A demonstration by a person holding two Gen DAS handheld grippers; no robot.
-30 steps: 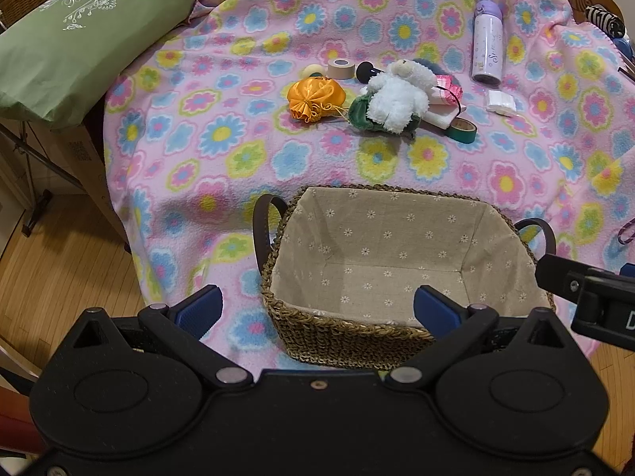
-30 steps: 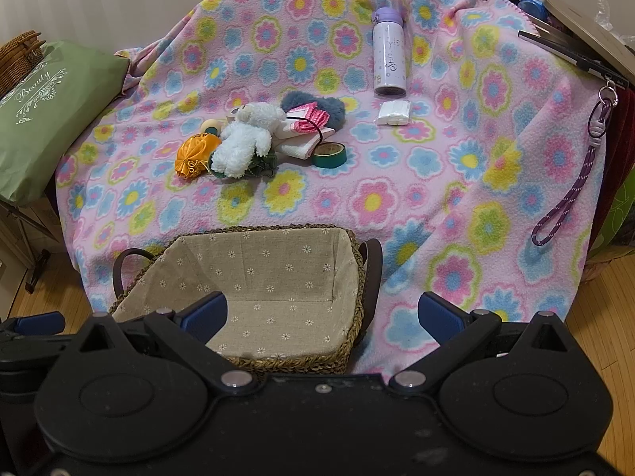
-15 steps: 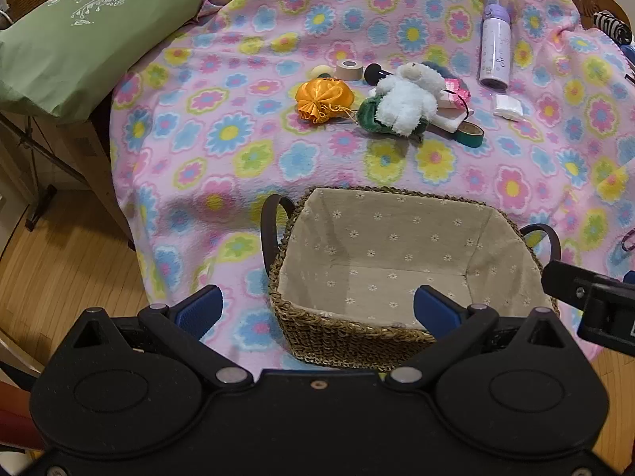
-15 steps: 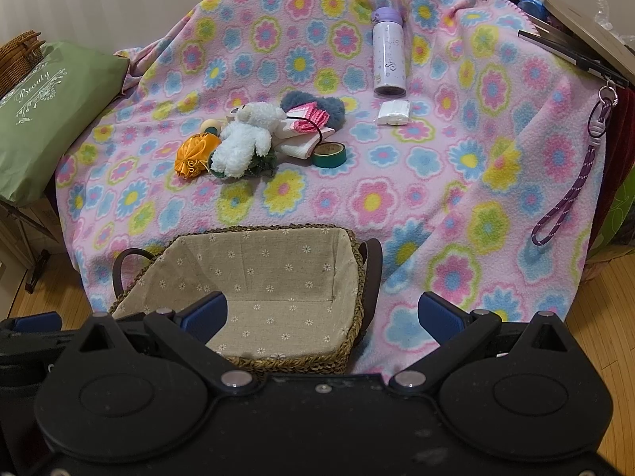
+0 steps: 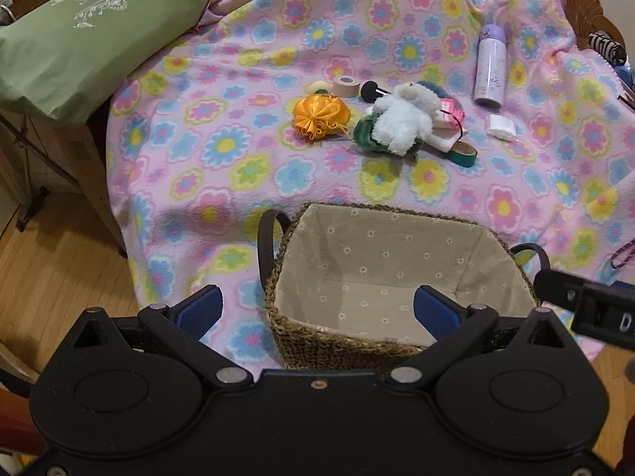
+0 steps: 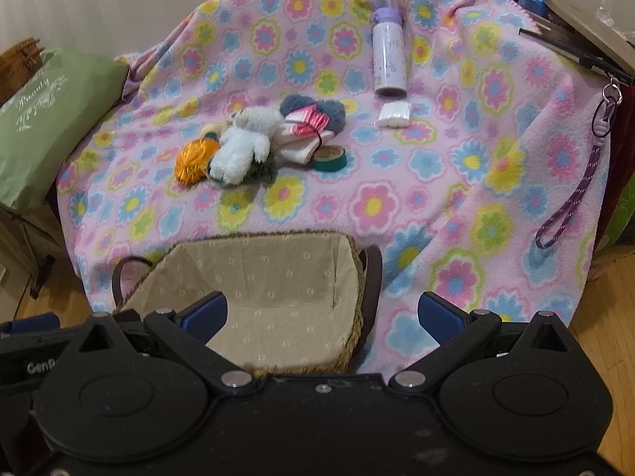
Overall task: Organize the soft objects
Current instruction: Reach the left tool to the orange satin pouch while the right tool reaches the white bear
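A woven basket [image 5: 397, 238] with a beige flowered lining sits empty at the near edge of the flowered blanket [image 5: 238, 158]; it also shows in the right wrist view [image 6: 262, 265]. Farther back lies a pile: a white plush toy [image 5: 405, 119] [image 6: 242, 146] on a green scrunchie [image 5: 363, 133], an orange satin scrunchie [image 5: 319, 116] [image 6: 194, 158], a pink pouch [image 6: 309, 125] on a grey fluffy item [image 6: 333, 113]. My left gripper [image 5: 317, 309] is open and empty, in front of the basket. My right gripper [image 6: 321, 313] is open and empty, at the basket's right side.
A lilac bottle [image 5: 491, 67] [image 6: 389, 55], a white packet [image 6: 393, 114], a green tape roll [image 6: 330, 158], a beige tape roll [image 5: 346, 86] and a black brush [image 5: 371, 90] lie on the blanket. A green pillow [image 5: 79, 31] sits at left. A purple lanyard [image 6: 571, 198] hangs at right.
The left gripper has moved back and to the left, so the basket and pile sit farther right in its view. The right gripper has lifted and tilted a little. Both stay open.
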